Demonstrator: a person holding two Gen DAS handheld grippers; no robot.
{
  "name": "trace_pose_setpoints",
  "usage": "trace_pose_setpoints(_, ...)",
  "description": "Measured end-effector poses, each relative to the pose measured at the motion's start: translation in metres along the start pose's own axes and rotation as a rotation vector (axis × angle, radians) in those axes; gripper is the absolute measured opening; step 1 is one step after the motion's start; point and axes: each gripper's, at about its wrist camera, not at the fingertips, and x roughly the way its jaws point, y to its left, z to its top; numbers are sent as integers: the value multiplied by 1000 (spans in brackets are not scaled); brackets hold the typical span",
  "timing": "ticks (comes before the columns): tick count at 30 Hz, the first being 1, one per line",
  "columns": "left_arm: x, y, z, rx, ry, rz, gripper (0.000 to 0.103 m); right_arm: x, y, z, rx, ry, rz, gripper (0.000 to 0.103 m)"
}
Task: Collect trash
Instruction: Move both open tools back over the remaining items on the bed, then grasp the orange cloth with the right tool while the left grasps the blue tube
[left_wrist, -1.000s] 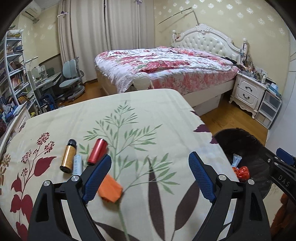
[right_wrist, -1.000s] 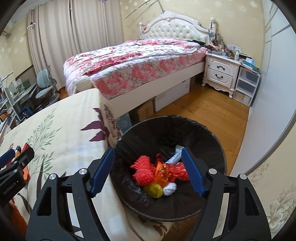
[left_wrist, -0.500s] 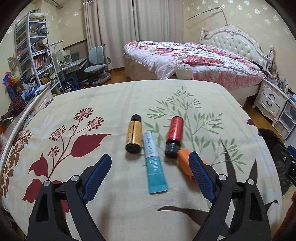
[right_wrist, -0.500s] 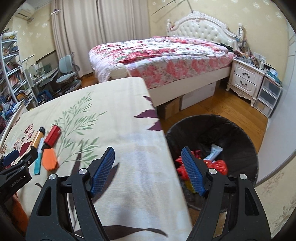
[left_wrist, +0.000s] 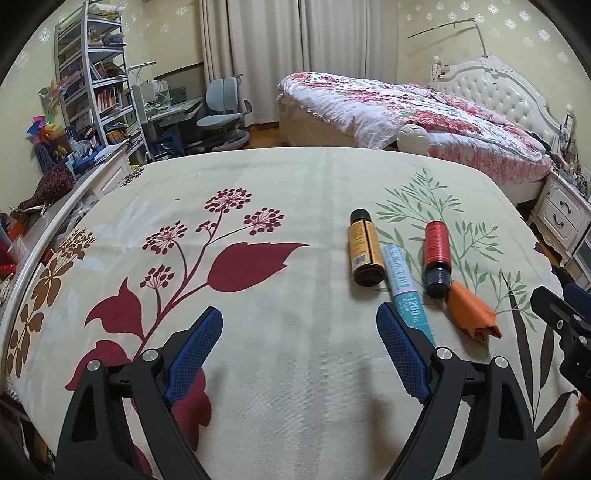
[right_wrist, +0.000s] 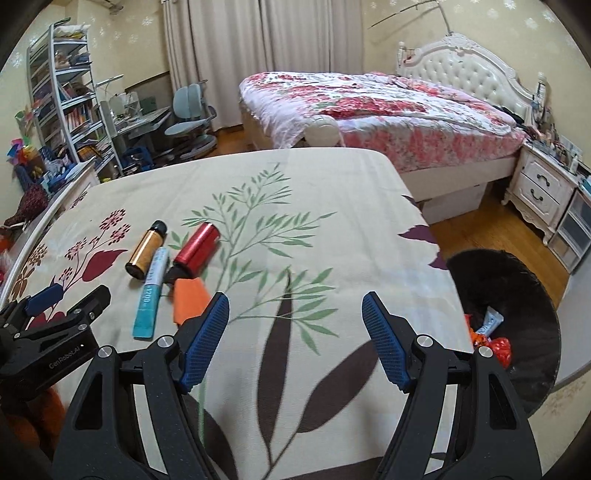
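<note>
A: Which landmark anchors the layout?

B: The teal tube (left_wrist: 404, 288), lying flat on the bench (left_wrist: 295, 206) under a cream cloth printed with leaves and flowers.

A: What lies to the left of the tube?

B: The left tool (left_wrist: 299, 350), blue pads spread wide and holding nothing; its right pad overlaps the tube's near end in the left wrist view. Just left of the tube, touching along its side, lies a gold bottle (left_wrist: 364, 253) with a black cap.

A: And to the right of it?

B: A red bottle (left_wrist: 436, 254) with a dark cap, close beside the tube. At that cap, right of the tube's near end, sits an orange folded scrap (left_wrist: 471, 315), apparently paper, though the view is too soft to be sure.

A: Farther right?

B: The right tool (right_wrist: 295, 339), also spread and empty, above the leaf print, well right of the tube (right_wrist: 149, 295). Beyond the bench edge, on the floor, stands a dark trash bin (right_wrist: 517, 280) holding red wrappers (right_wrist: 495, 347) and a small white tube (right_wrist: 489, 321).
</note>
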Motion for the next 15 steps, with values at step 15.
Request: trace_pose_setpoints(15,6,16,0,-27,19,-5,85,36,48,-4,-102,122,75,47)
